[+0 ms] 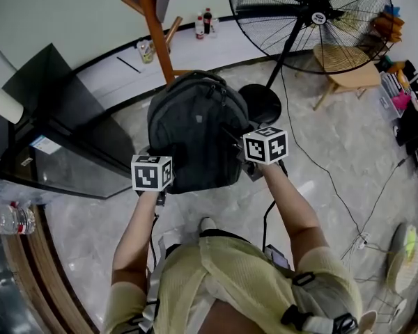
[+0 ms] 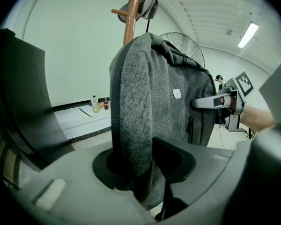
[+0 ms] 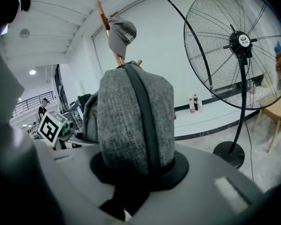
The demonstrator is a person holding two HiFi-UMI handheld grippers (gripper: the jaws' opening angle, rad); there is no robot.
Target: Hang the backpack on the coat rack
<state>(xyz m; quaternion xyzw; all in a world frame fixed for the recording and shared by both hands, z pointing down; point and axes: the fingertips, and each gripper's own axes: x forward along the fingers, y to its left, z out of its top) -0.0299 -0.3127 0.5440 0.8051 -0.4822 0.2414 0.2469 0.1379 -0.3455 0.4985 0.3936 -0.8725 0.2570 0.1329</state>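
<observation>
Left gripper (image 2: 143, 165) is clamped on one side of the backpack (image 1: 191, 131) and right gripper (image 3: 138, 165) on the other, so the backpack hangs upright between them, off the floor (image 1: 334, 145), just before the coat rack (image 1: 157, 26).

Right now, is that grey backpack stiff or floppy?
Probably soft: its fabric folds where the left gripper and right gripper pinch the backpack. Its rounded shape suggests padding or contents, so perhaps not very light.
</observation>
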